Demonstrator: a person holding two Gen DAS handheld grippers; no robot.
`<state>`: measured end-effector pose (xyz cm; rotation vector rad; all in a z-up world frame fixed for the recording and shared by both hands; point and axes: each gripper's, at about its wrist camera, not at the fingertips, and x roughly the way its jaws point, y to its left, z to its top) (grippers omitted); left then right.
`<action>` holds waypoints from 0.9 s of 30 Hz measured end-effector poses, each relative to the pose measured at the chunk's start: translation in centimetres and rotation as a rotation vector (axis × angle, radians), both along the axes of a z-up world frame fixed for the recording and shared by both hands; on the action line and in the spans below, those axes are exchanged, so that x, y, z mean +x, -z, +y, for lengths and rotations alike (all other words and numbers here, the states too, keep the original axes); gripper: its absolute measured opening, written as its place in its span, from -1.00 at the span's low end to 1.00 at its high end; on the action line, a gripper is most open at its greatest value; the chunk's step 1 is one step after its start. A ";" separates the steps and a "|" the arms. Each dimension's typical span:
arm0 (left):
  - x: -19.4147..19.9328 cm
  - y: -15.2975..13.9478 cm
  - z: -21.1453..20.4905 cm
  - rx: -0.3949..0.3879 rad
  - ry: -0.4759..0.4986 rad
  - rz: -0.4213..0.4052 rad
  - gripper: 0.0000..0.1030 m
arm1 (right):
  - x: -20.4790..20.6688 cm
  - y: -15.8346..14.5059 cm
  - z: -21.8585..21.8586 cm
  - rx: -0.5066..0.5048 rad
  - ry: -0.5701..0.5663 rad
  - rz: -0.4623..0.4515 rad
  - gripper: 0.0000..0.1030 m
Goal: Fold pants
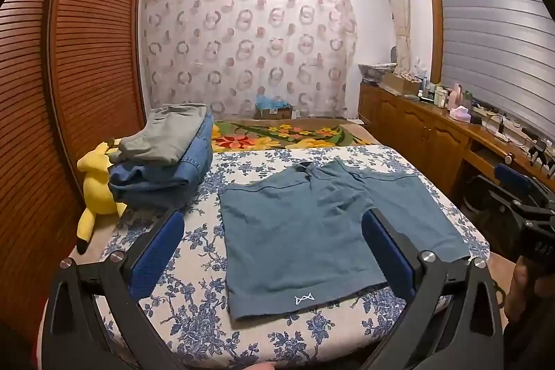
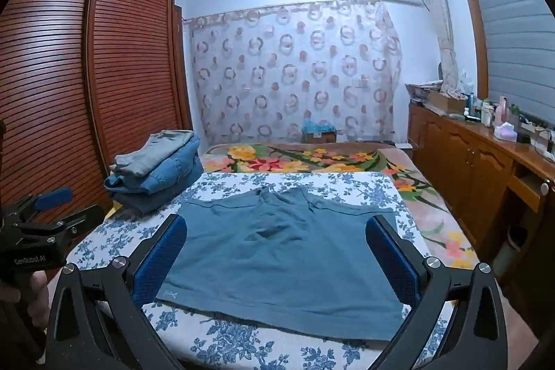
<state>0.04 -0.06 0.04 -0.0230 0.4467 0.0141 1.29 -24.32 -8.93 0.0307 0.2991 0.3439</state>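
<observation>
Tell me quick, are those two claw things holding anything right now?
Left gripper: open, holding nothing, above the blue shorts.
Right gripper: open, holding nothing, above the same shorts.

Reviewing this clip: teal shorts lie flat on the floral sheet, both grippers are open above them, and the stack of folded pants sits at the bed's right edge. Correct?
Not quite. The stack of folded pants sits at the bed's left edge, beside the wardrobe, as the left wrist view shows. The teal shorts do lie flat on the floral sheet, with the left gripper and right gripper open.
</observation>
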 end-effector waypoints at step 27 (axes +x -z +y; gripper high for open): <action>-0.8 -0.6 -0.1 0.008 0.003 -0.010 0.99 | 0.1 0.4 -0.1 0.015 -0.003 -0.001 1.00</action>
